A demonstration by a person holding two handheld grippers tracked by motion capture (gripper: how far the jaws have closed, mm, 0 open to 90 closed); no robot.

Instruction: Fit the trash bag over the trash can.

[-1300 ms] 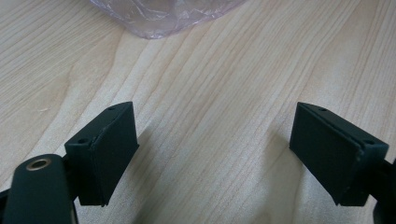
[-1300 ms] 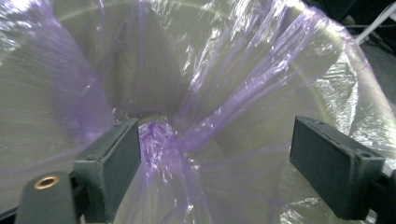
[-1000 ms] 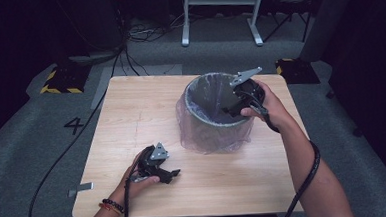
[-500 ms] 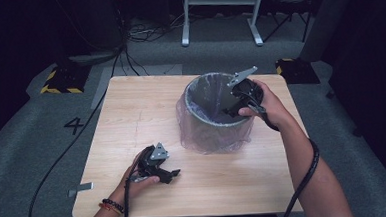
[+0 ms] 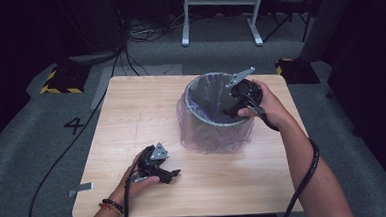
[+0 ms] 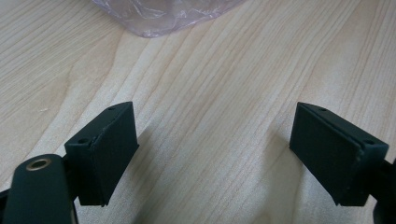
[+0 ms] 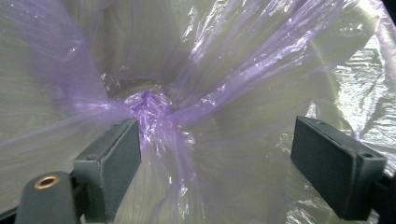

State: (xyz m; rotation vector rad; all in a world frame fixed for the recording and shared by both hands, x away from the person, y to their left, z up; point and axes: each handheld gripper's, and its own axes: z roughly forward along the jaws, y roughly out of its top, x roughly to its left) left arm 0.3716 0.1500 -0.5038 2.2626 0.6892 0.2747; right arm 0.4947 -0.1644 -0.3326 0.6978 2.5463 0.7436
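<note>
A grey round bin (image 5: 216,118) stands on the wooden table (image 5: 131,111), lined with a thin purple plastic bag (image 5: 202,138) that drapes over its rim and down its outside. My right gripper (image 5: 229,110) hangs at the bin's right rim, pointing down inside. In the right gripper view it (image 7: 215,163) is open, with the bag's gathered knot (image 7: 149,105) just above its left jaw and crinkled film between the jaws. My left gripper (image 5: 168,174) rests low over the table near the front left, open (image 6: 215,158) over bare wood, with the bag's edge (image 6: 163,14) ahead of it.
The table sits on grey carpet with a taped "4" (image 5: 75,125) at its left. Cables (image 5: 128,57) run across the floor behind. A white stand's legs (image 5: 221,17) rise at the back, and yellow-black blocks (image 5: 59,80) lie off the table's far corners.
The right gripper has shifted slightly at the bin's rim. The left gripper has stayed where it was.
</note>
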